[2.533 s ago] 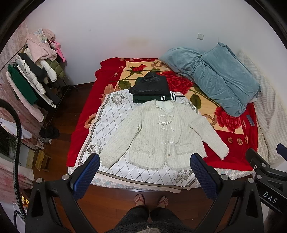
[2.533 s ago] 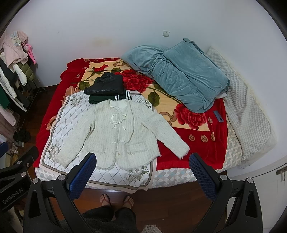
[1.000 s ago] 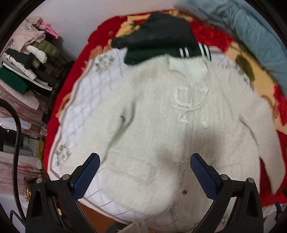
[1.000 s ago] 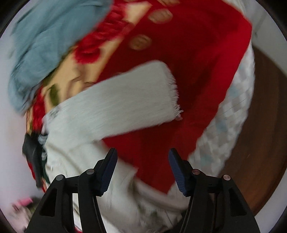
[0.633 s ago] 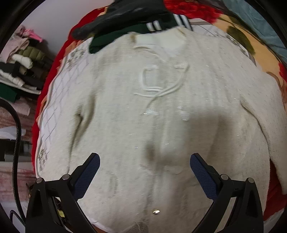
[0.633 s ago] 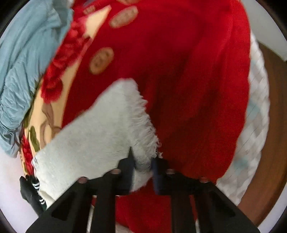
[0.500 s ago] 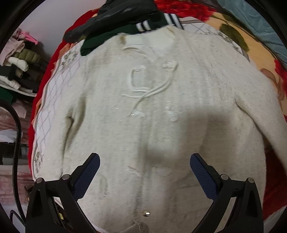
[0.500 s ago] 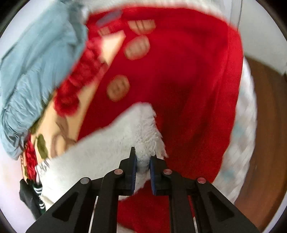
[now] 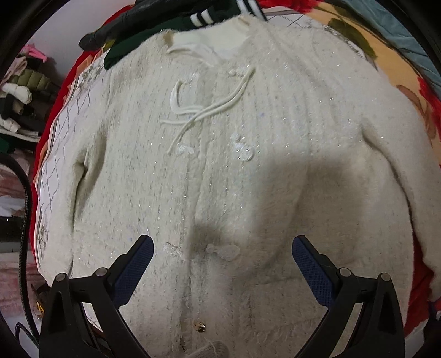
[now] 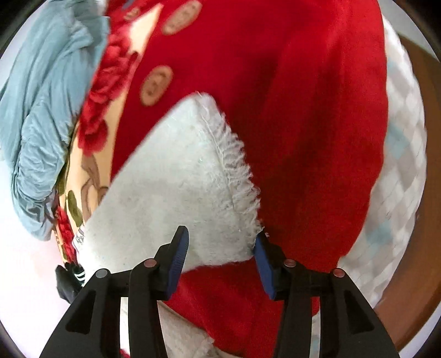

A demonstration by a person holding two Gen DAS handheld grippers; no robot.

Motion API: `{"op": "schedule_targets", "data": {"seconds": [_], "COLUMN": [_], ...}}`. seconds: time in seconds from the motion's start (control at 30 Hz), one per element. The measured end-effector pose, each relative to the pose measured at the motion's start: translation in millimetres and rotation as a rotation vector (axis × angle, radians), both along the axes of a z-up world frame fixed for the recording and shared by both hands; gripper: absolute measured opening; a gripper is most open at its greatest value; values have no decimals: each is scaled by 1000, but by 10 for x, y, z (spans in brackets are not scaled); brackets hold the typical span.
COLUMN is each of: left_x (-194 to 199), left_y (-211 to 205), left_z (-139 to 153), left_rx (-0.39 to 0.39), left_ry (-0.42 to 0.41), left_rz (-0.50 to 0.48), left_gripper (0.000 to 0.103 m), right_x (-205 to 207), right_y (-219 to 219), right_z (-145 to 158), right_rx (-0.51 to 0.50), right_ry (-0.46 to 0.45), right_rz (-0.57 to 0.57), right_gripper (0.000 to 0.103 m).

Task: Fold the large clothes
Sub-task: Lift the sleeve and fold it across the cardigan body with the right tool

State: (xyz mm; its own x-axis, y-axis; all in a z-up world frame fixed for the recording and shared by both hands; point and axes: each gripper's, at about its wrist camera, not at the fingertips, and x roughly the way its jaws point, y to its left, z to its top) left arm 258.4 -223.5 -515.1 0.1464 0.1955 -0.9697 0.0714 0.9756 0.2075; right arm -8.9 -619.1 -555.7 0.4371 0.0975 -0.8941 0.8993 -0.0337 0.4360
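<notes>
Right hand-held gripper (image 10: pixel 220 258): spread around fringed cuff of fluffy cream knit cardigan (image 9: pixel 220 179), not pinching.
Left hand-held gripper (image 9: pixel 223 264): spread, hovering.
Tip: pinch cuff deep, then fold the sleeve across.

A red blanket (image 10: pixel 303 115) with rose print covers the bed, filling the centre of the right view; a blue-grey quilt (image 10: pixel 41 110) bunches at its upper left; a white quilted cover (image 10: pixel 397 176) runs down the right edge. Brown wood floor (image 10: pixel 430 225) shows at far right; in the left view, a rack of clothes (image 9: pixel 19 91) stands at the left edge before a white wall (image 9: pixel 71 24).
</notes>
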Motion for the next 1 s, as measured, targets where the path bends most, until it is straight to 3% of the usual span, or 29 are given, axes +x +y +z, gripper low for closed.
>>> {"op": "schedule_targets", "data": {"seconds": [0.1,0.2,0.37,0.47,0.6,0.63,0.67,0.7,1.0], "left_x": [-6,-7,18,28,58,70,81,92,177], "left_y": [78,125,134,124,76,63,50,41,179], "left_z": [-43,-76,-105,-109,-147,-148,-138,-122,53], "left_rx": [-7,-13,-14,-13,-19,-20,-23,-25,-49], "left_ry": [9,16,9,-6,-6,-8,-14,-22,-55], "left_rz": [26,41,41,34,38,40,41,41,69], "left_gripper": [103,103,103,103,103,103,103,103,103], "right_x": [-65,-31,130,283,509,544,602,628,885], "right_y": [165,337,164,47,-11,-15,5,5,110], "right_z": [-30,-15,-224,-139,-209,-221,-180,-124,757], "right_rx": [88,106,-18,-91,-156,-166,-194,-216,-375], "right_ry": [-53,-99,-76,-149,-89,-72,-38,-22,-114], "right_rz": [-28,-20,-95,-152,-151,-149,-141,-127,-3], "right_gripper": [49,49,53,54,54,52,40,10,9]}}
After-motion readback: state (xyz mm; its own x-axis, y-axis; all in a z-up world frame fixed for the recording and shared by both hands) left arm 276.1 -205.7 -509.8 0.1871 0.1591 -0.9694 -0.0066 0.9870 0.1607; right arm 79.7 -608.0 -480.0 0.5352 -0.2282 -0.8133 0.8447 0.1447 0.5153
